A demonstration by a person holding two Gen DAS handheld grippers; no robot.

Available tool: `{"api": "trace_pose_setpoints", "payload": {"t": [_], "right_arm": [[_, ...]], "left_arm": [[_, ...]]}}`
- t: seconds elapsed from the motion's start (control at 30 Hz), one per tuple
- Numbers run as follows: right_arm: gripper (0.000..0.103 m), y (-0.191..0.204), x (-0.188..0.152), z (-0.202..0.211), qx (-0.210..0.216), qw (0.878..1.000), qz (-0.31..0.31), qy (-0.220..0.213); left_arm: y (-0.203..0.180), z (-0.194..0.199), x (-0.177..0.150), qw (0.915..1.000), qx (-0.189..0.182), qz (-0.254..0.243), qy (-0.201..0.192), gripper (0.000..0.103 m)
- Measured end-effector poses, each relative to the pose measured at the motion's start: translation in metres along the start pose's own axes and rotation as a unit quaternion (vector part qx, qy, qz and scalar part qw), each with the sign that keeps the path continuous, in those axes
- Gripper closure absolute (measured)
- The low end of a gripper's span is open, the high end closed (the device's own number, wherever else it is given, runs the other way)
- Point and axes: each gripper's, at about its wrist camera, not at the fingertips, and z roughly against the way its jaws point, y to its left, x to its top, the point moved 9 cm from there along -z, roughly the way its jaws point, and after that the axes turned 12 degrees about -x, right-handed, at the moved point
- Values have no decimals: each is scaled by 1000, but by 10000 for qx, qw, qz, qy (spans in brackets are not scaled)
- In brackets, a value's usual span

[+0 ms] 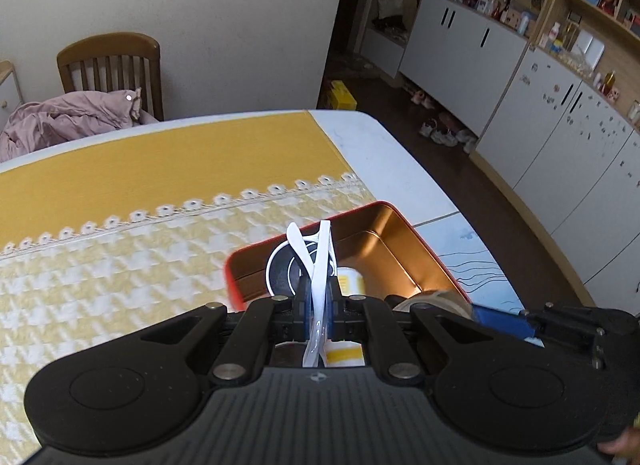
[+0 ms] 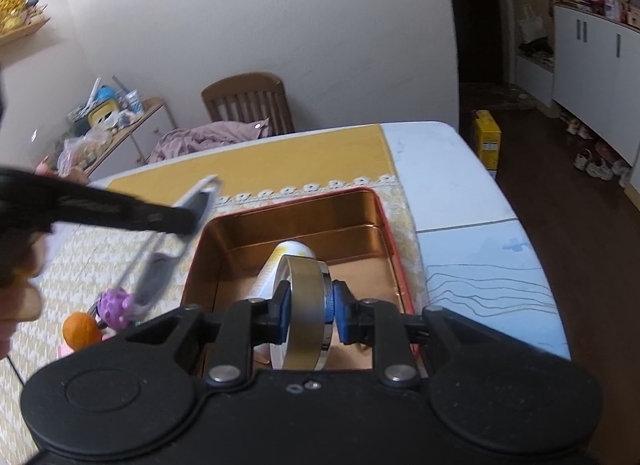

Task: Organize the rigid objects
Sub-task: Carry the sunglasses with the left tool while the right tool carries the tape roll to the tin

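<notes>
Left wrist view: the left gripper [image 1: 318, 301] pinches white-framed sunglasses [image 1: 316, 261] above the red tin [image 1: 404, 225] at 12 o'clock; they may snag the rim.

Right wrist view: the right gripper [image 2: 310, 311] pinches a tape roll [image 2: 306, 305] over the tin's floor, above a white-and-yellow tube [image 2: 280, 261]; released, it could roll.

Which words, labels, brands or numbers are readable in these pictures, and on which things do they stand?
None can be read.
Yellow box on the floor: dark print, too blurred.
White-and-yellow tube in the tin: markings, illegible.
Shelf items: labels too small.
Cupboard stickers: too small.
</notes>
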Motion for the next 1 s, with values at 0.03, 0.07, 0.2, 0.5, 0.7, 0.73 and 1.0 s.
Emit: {"api": "trace_pose_setpoints", "payload": {"t": [0.03, 0.07, 0.2, 0.5, 0.7, 0.73, 1.0], "right_arm": [[83, 2, 0, -2, 21, 10000, 60, 20], [83, 3, -1, -4, 29, 9999, 109, 47], [83, -3, -1, -15, 62, 9998, 55, 186], [83, -20, -4, -30, 140, 9986, -204, 463], [83, -25, -4, -36, 277, 9973, -378, 561], [83, -25, -4, -37, 297, 9971, -394, 571], [81, -38, -1, -40, 41, 9979, -252, 587]], "left_arm": [[-2, -6, 0, 10000, 45, -14, 40, 97], [-3, -11, 1, 9999, 96, -38, 74, 97], [-3, -30, 3, 9993, 317, -85, 193, 97], [3, -60, -1, 9970, 638, -129, 417, 97], [3, -73, -4, 9962, 691, -119, 522, 97], [3, -74, -5, 9960, 720, -122, 524, 97], [2, -88, -9, 9948, 761, -114, 662, 96]]}}
